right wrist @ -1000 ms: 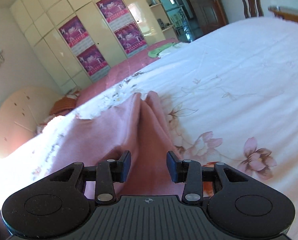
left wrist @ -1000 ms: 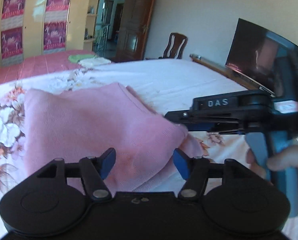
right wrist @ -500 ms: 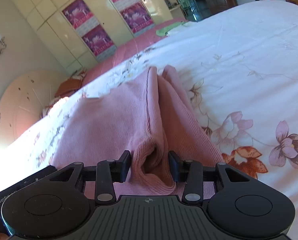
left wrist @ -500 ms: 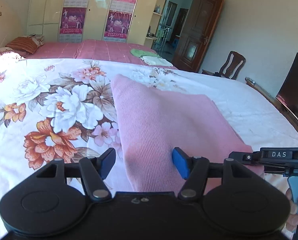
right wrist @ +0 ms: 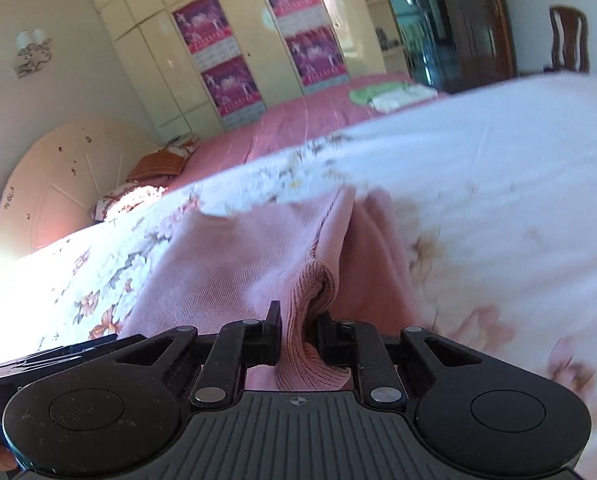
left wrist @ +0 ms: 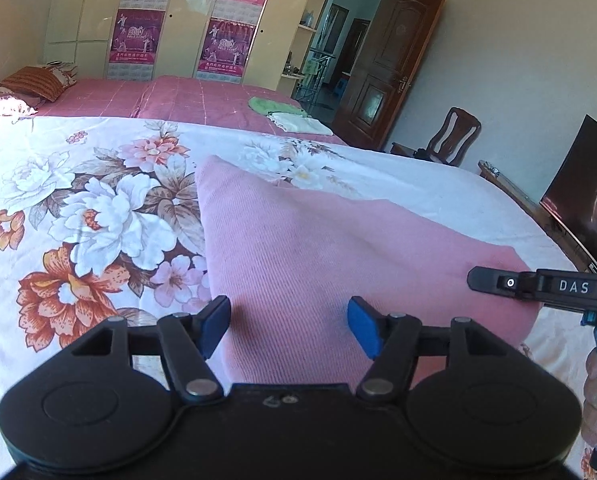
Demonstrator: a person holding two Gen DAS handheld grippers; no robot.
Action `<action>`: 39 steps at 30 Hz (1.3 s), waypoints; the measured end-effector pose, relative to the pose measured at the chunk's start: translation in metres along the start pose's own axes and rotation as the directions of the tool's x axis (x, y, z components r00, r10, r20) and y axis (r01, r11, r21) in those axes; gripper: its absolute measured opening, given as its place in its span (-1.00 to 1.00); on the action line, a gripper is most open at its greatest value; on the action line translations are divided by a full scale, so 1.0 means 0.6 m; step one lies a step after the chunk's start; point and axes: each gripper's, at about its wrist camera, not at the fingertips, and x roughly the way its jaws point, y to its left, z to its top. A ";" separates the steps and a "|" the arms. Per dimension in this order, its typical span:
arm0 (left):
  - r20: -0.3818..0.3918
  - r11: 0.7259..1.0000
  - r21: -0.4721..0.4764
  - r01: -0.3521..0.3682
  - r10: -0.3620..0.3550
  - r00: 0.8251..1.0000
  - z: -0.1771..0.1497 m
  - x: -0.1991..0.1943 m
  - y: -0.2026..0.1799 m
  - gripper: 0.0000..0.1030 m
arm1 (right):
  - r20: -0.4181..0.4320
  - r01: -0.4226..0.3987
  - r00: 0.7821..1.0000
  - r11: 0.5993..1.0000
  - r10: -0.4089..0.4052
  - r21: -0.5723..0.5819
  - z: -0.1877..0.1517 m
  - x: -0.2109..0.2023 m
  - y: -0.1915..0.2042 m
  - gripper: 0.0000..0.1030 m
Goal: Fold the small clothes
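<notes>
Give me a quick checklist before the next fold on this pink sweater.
1. Right gripper shut on the pink sweater: ok, ribbed hem pinched between its fingers.
2. Left gripper holding fabric: not ok, open above the sweater.
3. Sweater lying on the floral bedsheet: ok.
4. Sweater lying flat: not ok, bunched into a ridge near the right gripper.
5. Sleeves tucked in: cannot tell.
</notes>
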 end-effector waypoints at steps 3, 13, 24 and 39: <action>0.004 1.000 0.002 0.012 -0.012 1.000 -0.001 0.003 -0.015 0.27 | 0.008 0.032 0.999 0.999 -0.032 -0.026 0.006 -0.021 -0.008 -0.85; -0.021 0.985 0.168 -0.044 0.049 0.999 -0.041 0.018 -0.053 0.32 | -0.127 0.101 0.987 0.995 -0.098 0.018 -0.068 0.010 -0.051 -0.84; -0.032 0.987 0.156 -0.045 0.051 0.998 -0.037 0.019 -0.056 0.36 | -0.198 0.073 0.978 0.997 -0.065 0.035 -0.071 0.011 -0.046 -0.71; -0.056 0.988 0.151 -0.039 0.047 0.997 -0.027 0.011 -0.064 0.39 | -0.160 0.173 0.970 0.981 -0.186 -0.090 -0.063 -0.007 -0.039 -0.93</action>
